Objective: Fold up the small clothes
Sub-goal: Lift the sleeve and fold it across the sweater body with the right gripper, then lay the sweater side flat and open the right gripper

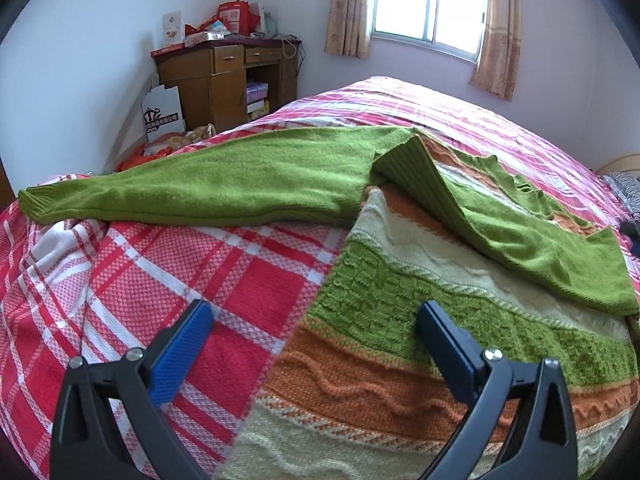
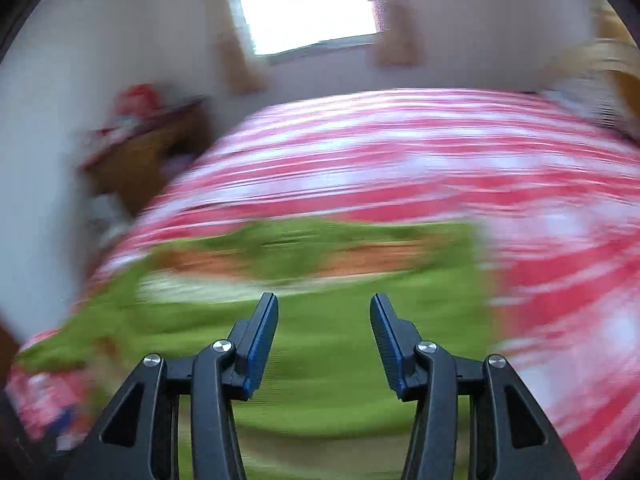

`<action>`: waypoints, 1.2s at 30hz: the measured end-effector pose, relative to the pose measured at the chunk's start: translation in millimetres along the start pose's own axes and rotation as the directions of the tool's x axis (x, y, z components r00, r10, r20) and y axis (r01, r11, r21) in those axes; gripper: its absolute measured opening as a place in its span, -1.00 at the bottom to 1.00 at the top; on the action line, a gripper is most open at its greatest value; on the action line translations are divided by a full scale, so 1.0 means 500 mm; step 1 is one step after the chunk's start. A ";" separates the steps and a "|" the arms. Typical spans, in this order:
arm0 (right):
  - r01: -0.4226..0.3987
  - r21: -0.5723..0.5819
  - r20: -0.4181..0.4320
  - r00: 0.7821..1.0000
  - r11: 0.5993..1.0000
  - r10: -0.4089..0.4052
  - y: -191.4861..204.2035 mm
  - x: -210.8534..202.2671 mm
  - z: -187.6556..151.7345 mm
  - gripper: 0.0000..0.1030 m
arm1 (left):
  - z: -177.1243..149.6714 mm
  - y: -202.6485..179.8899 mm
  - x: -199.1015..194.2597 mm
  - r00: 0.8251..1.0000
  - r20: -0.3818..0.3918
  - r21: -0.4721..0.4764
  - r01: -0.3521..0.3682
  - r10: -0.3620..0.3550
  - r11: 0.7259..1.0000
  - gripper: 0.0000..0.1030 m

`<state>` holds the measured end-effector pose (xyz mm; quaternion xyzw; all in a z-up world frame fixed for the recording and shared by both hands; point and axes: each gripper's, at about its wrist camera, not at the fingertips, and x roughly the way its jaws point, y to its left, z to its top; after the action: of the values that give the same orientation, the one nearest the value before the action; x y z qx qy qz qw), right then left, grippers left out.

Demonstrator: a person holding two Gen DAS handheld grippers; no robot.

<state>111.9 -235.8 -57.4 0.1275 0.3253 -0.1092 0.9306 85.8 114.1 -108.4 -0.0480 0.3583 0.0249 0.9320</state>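
A knitted sweater (image 1: pixel 400 320) with green, orange and cream bands lies on the bed. One green sleeve (image 1: pixel 192 188) stretches out to the left. The other green sleeve (image 1: pixel 532 240) is folded across the body. My left gripper (image 1: pixel 314 314) is open and empty, low over the sweater's left edge. In the right wrist view the picture is motion-blurred; my right gripper (image 2: pixel 324 310) is open and empty above green sweater fabric (image 2: pixel 320 380).
The bed has a red and white plaid cover (image 1: pixel 200 280). A wooden desk (image 1: pixel 228 80) with boxes stands at the far left by the wall. A curtained window (image 1: pixel 428 0) is behind the bed.
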 end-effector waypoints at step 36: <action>-0.045 -0.079 -0.055 0.998 0.996 0.041 -0.130 -0.048 -0.053 -0.96 | 0.103 -0.084 -0.066 0.997 0.074 0.046 -0.001 -0.002 0.999 1.00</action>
<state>59.7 -286.3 -73.1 0.1002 0.3512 -0.0725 0.9281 99.0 77.3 -45.1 -0.0257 0.3242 0.0182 0.9455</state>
